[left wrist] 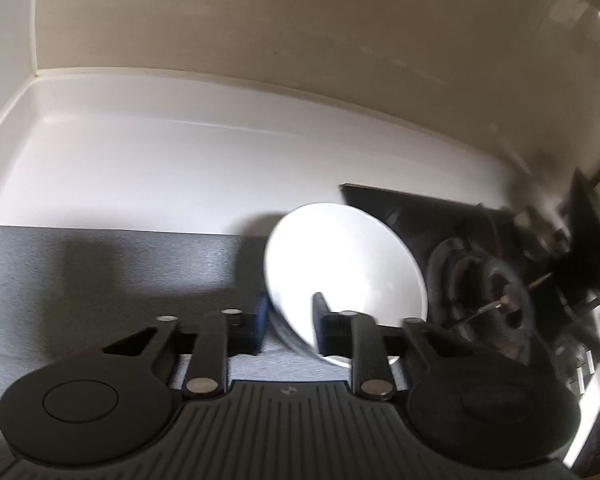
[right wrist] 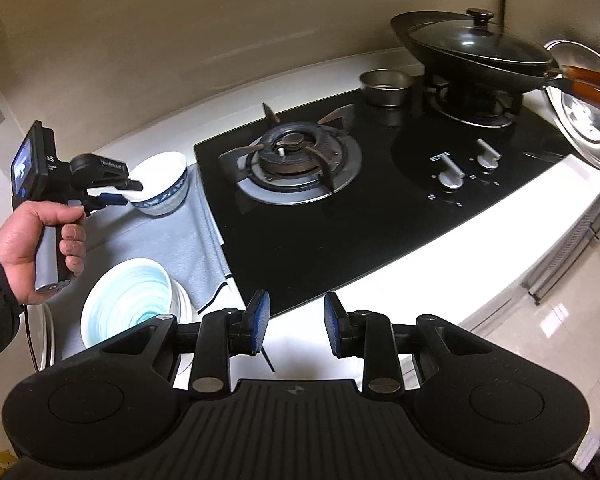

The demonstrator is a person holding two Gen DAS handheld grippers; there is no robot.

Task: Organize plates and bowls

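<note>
My left gripper (left wrist: 290, 322) is shut on the rim of a white bowl with a blue pattern (left wrist: 342, 276), which is tilted. The right wrist view shows the same bowl (right wrist: 162, 186) held at its rim by the left gripper (right wrist: 126, 192) just above the grey mat (right wrist: 172, 240), beside the stove. A light blue swirl bowl (right wrist: 126, 304) sits on stacked white plates (right wrist: 184, 304) at the near left. My right gripper (right wrist: 296, 326) is open and empty above the counter's front edge.
A black gas stove (right wrist: 340, 200) fills the middle, with a lidded black wok (right wrist: 476, 52), a small steel cup (right wrist: 386, 86) and a steel lid (right wrist: 584, 108) at the right. The white wall and counter corner (left wrist: 36, 74) lie behind. A round metal rim (right wrist: 44, 336) lies at far left.
</note>
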